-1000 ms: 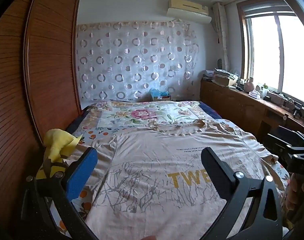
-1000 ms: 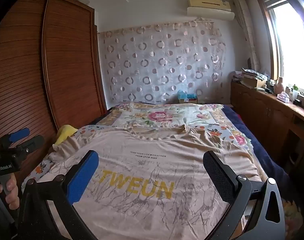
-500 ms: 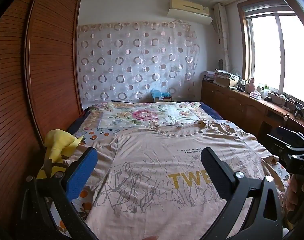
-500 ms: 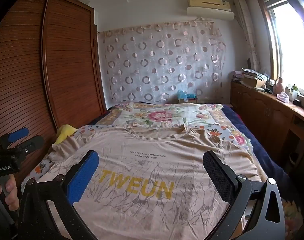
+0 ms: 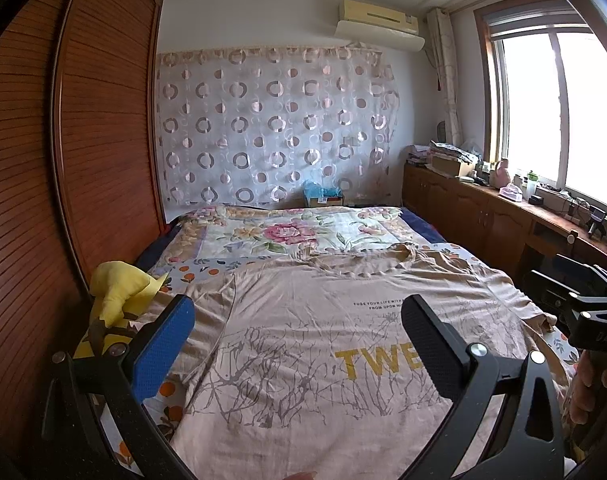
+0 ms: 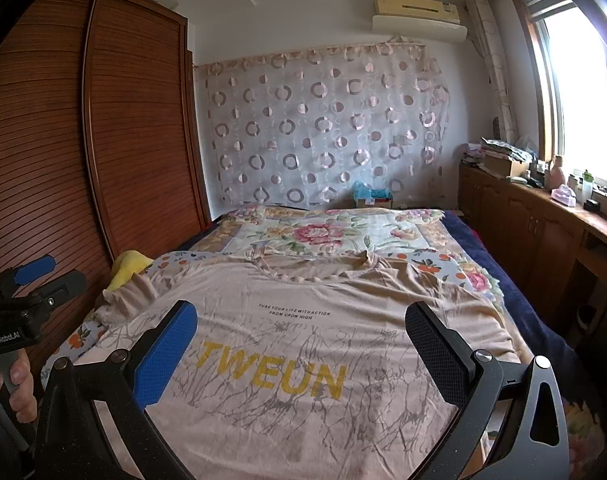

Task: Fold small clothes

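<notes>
Left gripper (image 5: 297, 332): released, jaws spread wide, nothing between them, held above the near left part of the T-shirt (image 5: 303, 344). Right gripper (image 6: 301, 340): likewise released and empty, above the shirt's printed front. T-shirt: beige, yellow lettering, grey branch print; spread flat, front up, on the bed (image 5: 271, 236), collar toward the far wall. Yellow cloth (image 5: 119, 292): bunched at the bed's left edge, beside the wardrobe (image 5: 103, 140).
</notes>
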`<state>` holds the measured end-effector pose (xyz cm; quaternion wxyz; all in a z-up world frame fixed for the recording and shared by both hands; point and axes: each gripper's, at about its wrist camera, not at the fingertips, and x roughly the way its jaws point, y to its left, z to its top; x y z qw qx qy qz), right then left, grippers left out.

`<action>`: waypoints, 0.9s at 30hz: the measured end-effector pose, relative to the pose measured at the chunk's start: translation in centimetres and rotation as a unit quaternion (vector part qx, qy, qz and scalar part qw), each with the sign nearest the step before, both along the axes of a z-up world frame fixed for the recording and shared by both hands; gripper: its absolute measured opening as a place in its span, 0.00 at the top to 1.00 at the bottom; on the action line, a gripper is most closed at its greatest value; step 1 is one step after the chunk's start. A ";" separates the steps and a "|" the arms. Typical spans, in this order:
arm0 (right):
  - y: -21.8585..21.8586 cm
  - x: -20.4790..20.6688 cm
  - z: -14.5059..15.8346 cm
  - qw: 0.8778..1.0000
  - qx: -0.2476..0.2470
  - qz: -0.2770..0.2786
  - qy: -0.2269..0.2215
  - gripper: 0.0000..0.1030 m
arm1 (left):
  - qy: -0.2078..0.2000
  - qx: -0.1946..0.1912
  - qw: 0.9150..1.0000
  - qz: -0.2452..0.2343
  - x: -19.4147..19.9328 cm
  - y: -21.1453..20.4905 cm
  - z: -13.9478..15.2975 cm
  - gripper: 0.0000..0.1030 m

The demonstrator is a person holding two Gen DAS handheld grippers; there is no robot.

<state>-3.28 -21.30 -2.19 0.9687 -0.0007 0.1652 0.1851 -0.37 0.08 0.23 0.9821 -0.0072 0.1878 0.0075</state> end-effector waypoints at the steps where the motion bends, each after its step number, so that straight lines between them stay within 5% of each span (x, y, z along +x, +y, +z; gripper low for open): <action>1: 0.0 -0.1 0.0 1.000 0.000 0.000 -0.001 0.00 | 0.000 0.000 1.000 0.000 0.0 0.0 0.0 0.00; 27: -0.1 -0.1 -0.2 1.000 -0.002 0.000 -0.001 0.00 | -0.008 0.002 1.000 0.004 -0.3 -0.1 1.1 0.00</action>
